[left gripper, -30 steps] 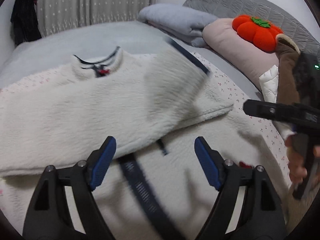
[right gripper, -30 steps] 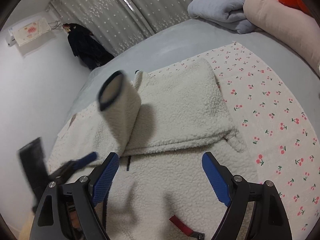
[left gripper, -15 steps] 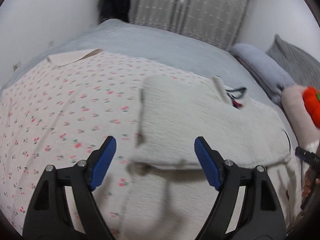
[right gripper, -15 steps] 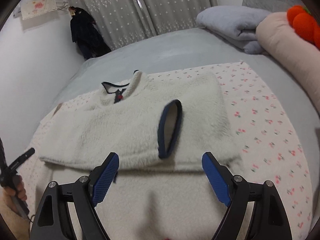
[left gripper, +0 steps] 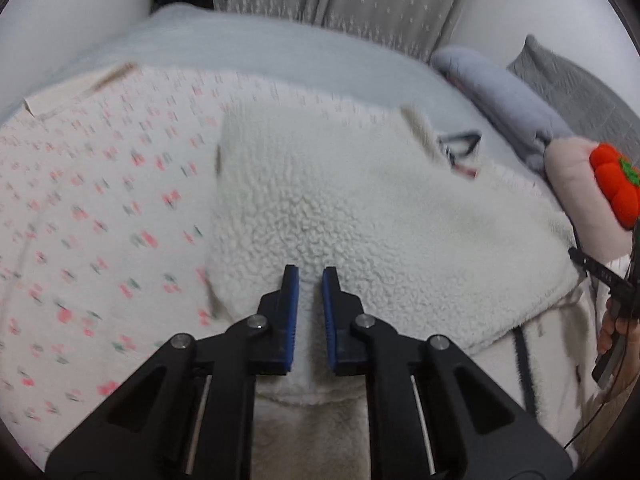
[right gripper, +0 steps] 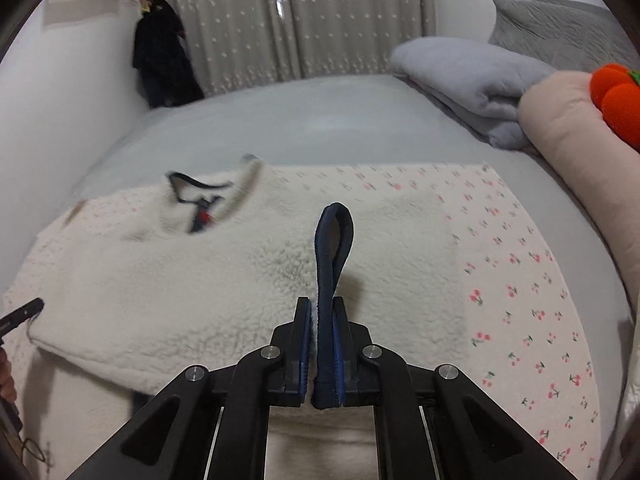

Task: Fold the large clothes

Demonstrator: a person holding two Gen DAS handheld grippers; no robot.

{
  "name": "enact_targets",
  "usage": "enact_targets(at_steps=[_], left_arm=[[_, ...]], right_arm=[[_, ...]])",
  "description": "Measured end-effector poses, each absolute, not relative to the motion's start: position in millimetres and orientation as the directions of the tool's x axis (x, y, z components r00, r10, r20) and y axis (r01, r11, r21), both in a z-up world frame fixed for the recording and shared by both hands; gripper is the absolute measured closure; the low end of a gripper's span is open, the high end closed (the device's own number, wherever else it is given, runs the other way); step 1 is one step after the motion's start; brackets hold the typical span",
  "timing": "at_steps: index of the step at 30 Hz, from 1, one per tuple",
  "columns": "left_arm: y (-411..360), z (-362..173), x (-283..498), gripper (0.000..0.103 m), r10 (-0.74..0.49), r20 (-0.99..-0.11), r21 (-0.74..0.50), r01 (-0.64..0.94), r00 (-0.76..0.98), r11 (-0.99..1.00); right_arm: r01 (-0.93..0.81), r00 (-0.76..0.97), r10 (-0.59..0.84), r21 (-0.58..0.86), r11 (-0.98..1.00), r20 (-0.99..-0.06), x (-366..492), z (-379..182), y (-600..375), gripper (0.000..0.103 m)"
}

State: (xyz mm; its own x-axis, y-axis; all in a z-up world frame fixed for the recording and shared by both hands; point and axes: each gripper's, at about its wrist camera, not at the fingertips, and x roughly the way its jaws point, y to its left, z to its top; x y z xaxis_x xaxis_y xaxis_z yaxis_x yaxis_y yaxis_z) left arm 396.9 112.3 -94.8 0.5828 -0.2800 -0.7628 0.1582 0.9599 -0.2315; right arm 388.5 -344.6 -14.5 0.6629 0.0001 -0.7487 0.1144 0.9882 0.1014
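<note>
A cream fleece jacket (left gripper: 360,216) with navy trim lies spread on the cherry-print sheet (left gripper: 92,208), its sleeves folded across the body. My left gripper (left gripper: 307,276) is shut on a fold of fleece at the jacket's near left edge. My right gripper (right gripper: 322,305) is shut on the navy sleeve cuff (right gripper: 334,240), which stands up in a loop above the jacket (right gripper: 200,288). The collar (right gripper: 200,196) lies at the far left in the right wrist view.
A folded grey blanket (right gripper: 468,84), a pink pillow (right gripper: 576,128) and an orange pumpkin plush (right gripper: 616,96) lie at the right. The cherry sheet (right gripper: 520,280) shows to the right of the jacket. Curtains (right gripper: 320,20) and a dark hanging garment (right gripper: 160,64) are behind the bed.
Both grippers went from open to shut. The left closed on the jacket's left fold, the right closed on the navy cuff. Both moved closer to the jacket.
</note>
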Motion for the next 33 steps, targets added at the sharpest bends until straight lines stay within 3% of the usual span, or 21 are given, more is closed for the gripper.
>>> enact_targets(at_steps=[3,5,8,10,12,13,17,22,33], left_arm=[[98.5,-103.3,385.3,0.090,-0.218,-0.738,-0.139,0.172,0.639,0.975],[104.0,-93.8,383.8,0.089,-0.244,-0.748,-0.174,0.174,0.617,0.969],[128.8,-75.0,372.4,0.076,-0.332,-0.755,-0.283,0.177,0.566,0.943],[148.7,-64.7,357.5,0.041,-0.352,-0.756,-0.323,0.154,0.552,0.934],[168.8,-58.6,336.5,0.036,-0.312,-0.764,-0.301,0.116,0.564,0.946],[175.8,-58.2,327.9,0.036,-0.308,-0.769,-0.297,0.113,0.559,0.948],[210.2,-72.8,289.5,0.036,-0.328,-0.792,-0.351,0.055,0.516,0.935],[226.8,-102.9,229.2,0.036,-0.448,-0.792,-0.486,0.016,0.414,0.874],[218.6,-125.8,125.0,0.036,-0.603,-0.719,-0.626,0.055,0.346,0.778]], right_arm=[[0.142,0.606,-0.040,0.059,0.988,-0.794,399.4,-59.0,-356.9,0.094],[0.133,0.632,-0.035,0.065,0.989,-0.774,394.3,-61.6,-356.2,0.094],[0.116,0.607,-0.025,0.058,0.992,-0.794,382.7,-45.5,-356.5,0.079],[0.092,0.605,-0.007,0.060,0.994,-0.796,365.7,-34.9,-359.4,0.057],[0.079,0.612,0.007,0.070,0.994,-0.790,340.3,-22.9,-363.5,0.033],[0.078,0.612,0.011,0.074,0.994,-0.791,328.4,-19.3,-366.4,0.028],[0.078,0.565,0.016,0.073,0.994,-0.825,271.1,-19.8,-376.6,0.028],[0.127,0.498,0.014,0.089,0.988,-0.867,186.8,-37.1,-398.4,0.028],[0.197,0.517,0.270,0.420,0.886,-0.813,55.9,-68.0,-415.5,0.028]])
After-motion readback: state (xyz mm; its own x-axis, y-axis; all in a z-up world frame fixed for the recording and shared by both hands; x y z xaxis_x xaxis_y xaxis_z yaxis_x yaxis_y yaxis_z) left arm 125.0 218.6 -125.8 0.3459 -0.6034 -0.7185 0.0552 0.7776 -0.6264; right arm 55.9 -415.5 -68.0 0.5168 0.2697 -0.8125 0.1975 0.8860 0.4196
